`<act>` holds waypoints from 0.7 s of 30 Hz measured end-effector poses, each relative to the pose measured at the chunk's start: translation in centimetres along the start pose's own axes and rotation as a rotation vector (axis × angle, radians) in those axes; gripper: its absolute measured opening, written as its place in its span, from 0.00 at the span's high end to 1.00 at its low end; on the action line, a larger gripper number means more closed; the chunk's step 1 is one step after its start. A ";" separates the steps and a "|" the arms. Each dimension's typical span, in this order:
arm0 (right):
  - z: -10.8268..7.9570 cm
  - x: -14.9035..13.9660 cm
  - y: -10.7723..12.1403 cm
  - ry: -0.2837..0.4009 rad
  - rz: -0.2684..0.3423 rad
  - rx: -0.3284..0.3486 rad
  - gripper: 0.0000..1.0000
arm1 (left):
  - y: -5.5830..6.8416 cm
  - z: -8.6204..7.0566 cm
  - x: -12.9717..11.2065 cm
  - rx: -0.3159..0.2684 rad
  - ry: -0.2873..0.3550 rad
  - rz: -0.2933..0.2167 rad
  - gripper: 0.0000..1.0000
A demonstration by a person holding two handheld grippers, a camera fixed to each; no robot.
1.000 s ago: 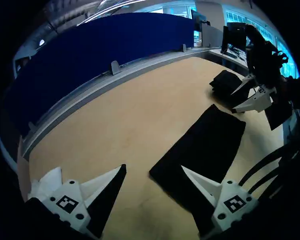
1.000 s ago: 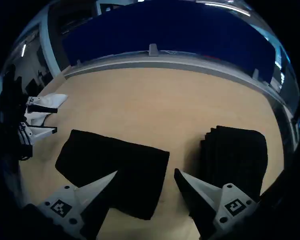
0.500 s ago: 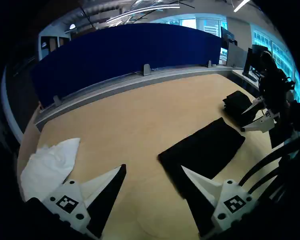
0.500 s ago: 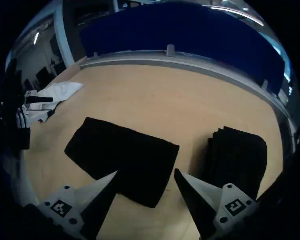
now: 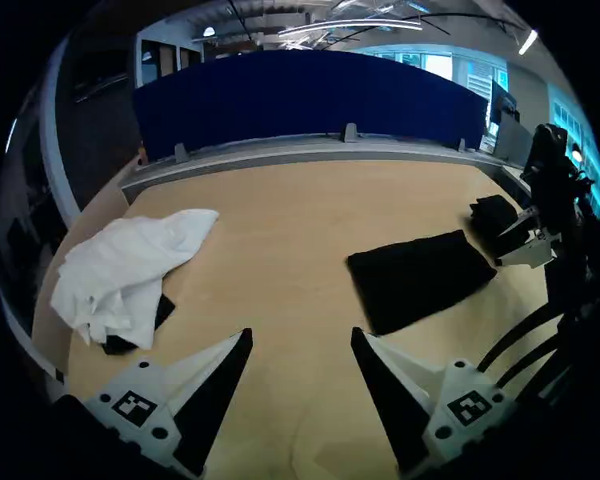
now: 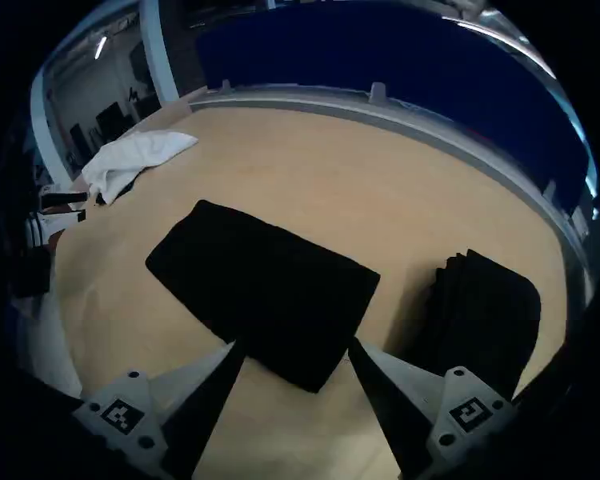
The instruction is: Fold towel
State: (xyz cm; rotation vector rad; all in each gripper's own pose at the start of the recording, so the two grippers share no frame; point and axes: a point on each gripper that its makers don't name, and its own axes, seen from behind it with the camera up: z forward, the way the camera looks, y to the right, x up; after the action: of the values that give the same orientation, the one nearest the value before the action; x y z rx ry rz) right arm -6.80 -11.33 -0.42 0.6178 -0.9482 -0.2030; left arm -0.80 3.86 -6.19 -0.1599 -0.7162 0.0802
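A folded black towel (image 5: 418, 276) (image 6: 262, 290) lies flat on the wooden table. A stack of folded black towels (image 6: 480, 320) (image 5: 492, 214) sits to its right in the right gripper view. A crumpled white towel (image 5: 128, 268) (image 6: 136, 154) lies over a dark cloth at the table's left end. My left gripper (image 5: 300, 352) hangs open over bare table, between the white towel and the black one. My right gripper (image 6: 294, 356) stands open just short of the black towel's near edge; it also shows far off (image 5: 518, 238) in the left gripper view.
A blue partition (image 5: 300, 100) with a grey rail runs along the table's far edge. A person in dark clothes (image 5: 560, 184) stands at the right end. Black cables (image 5: 540, 336) cross the lower right. Bare wood (image 6: 324, 180) stretches behind the towels.
The left gripper's view has swung left, bringing the white towel into sight and leaving the black towel farther right. The right gripper has moved closer to the black towel. Both stayed open.
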 end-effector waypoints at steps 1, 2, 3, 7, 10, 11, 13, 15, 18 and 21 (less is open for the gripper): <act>0.0 -0.1 -0.1 -0.003 -0.003 0.002 0.00 | -0.1 -0.2 -0.3 0.004 -0.001 -0.005 0.09; -0.1 -0.2 -0.1 -0.006 -0.006 0.003 0.00 | -0.1 -0.4 -0.6 0.008 -0.002 -0.009 0.09; -0.1 -0.3 -0.1 -0.008 -0.009 0.004 0.00 | -0.2 -0.6 -0.8 0.011 -0.003 -0.013 0.09; -0.2 -0.9 -0.3 -0.024 -0.024 0.008 0.00 | -0.5 -1.1 -1.0 0.022 0.002 -0.026 0.09; -0.2 -1.9 -0.2 -0.045 -0.039 0.006 0.00 | -0.6 -1.6 -1.1 0.028 0.010 -0.027 0.09; -0.2 -2.3 -0.2 -0.053 -0.045 0.005 0.00 | -0.6 -1.8 -1.1 0.030 0.011 -0.026 0.09; -0.1 -3.2 -0.1 -0.068 -0.054 0.002 0.00 | -0.5 -2.1 -1.5 0.031 0.008 -0.026 0.09; 0.1 -4.0 0.0 -0.080 -0.060 0.000 0.00 | -0.4 -2.4 -1.9 0.031 0.000 -0.026 0.09; 0.3 -4.9 0.1 -0.090 -0.059 -0.002 0.00 | -0.1 -2.5 -2.7 0.028 -0.011 -0.026 0.09; 0.5 -5.5 0.3 -0.094 -0.056 -0.002 0.02 | 0.1 -2.7 -3.2 0.025 -0.021 -0.026 0.09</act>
State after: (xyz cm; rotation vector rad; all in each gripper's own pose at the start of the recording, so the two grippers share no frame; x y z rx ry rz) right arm -10.39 -8.94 -3.84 0.6377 -1.0223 -0.2847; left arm -1.47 3.23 -10.28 -0.1263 -0.7377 0.0662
